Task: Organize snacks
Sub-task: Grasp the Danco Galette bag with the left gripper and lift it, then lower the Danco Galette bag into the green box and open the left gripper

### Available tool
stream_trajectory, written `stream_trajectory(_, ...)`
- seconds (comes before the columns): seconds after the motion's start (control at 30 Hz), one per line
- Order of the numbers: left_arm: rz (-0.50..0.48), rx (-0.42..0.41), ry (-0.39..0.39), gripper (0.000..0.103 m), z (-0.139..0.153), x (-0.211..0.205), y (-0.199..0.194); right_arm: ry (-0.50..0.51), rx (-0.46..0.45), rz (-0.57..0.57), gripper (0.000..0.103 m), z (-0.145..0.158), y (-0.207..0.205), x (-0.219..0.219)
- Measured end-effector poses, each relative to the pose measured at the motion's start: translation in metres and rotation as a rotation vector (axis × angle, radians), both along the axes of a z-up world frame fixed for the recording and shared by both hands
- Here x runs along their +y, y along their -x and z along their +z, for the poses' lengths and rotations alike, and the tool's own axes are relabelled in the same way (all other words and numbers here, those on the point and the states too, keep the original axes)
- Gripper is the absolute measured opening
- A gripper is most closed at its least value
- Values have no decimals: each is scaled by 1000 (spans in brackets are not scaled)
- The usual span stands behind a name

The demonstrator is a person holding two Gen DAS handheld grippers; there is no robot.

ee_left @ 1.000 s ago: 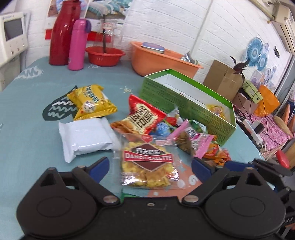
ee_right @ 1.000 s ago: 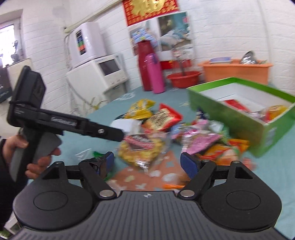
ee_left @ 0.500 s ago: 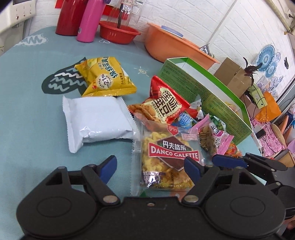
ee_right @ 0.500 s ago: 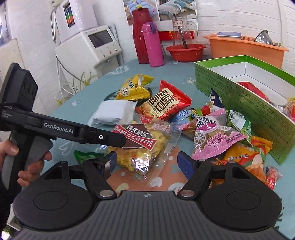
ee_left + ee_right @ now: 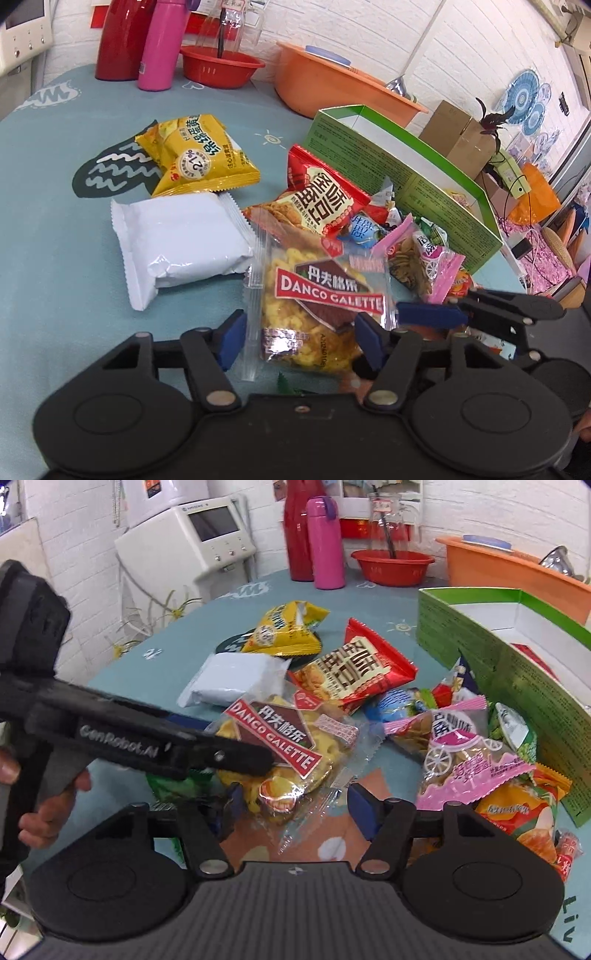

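Snacks lie heaped on a blue-green worktop [image 5: 55, 229] beside a green box [image 5: 406, 177], which stands open at the right of the left wrist view with a few packets already inside. At lower centre of that view the left tongs [image 5: 301, 341] straddle a clear packet of yellow biscuits [image 5: 317, 302] with a red "Danco Galette" label; the jaws are closing, the packet lies between the blue pads, and the pads do not yet press on it. Just left of the biscuits lies a plain white packet [image 5: 184, 240], with a yellow packet [image 5: 195, 155] above it and a red packet [image 5: 321, 203] at centre frame. A pink packet [image 5: 424, 258] lies right of the biscuits, at the foot of the box.

In the right wrist view the right tongs [image 5: 293, 808] stand spread at lower centre, pointed at the same biscuit packet with nothing between the pads. A hand [image 5: 48, 805] at the left edge grips the black handle of the other tool.

At the far edge of the worktop stand a red flask [image 5: 122, 40], a pink bottle [image 5: 160, 44], a red bowl [image 5: 221, 66] and an orange basin [image 5: 340, 88].
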State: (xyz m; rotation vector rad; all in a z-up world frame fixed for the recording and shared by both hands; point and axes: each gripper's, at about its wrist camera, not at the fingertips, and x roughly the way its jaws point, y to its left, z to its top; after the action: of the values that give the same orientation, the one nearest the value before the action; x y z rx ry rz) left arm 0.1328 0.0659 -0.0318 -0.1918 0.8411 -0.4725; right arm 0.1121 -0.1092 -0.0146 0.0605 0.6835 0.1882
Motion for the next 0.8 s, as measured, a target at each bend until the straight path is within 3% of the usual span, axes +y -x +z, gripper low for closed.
stream_trajectory(0.07,4,12,11,83,1,3,-1,23,-6,-23,103,-2,-6,1)
stream_trajectory(0.13,5,24,20,83,1,8,-1,53,-7,-31,103,-4,-8,6)
stream_trajectory(0.3,30,24,7,85,4,16,-1,21,7,11,103,-3,-8,7)
stream_trajectory(0.4,26,26,15,84,1,13,-5,-17,6,35,84,-5,-9,5)
stream_trajectory(0.43,23,28,13,81,2,11,-5,-39,5,40,59,-6,-11,3)
stream_trajectory(0.5,28,25,12,63,5,7,-3,-92,-2,9,42,-8,-10,-4)
stream_trajectory(0.57,14,-2,18,59,13,4,2,-84,-31,-10,37,-4,-2,-6)
stream_trajectory(0.8,-40,-116,44,59,55,-20,6,-44,-185,-54,36,30,28,-24)
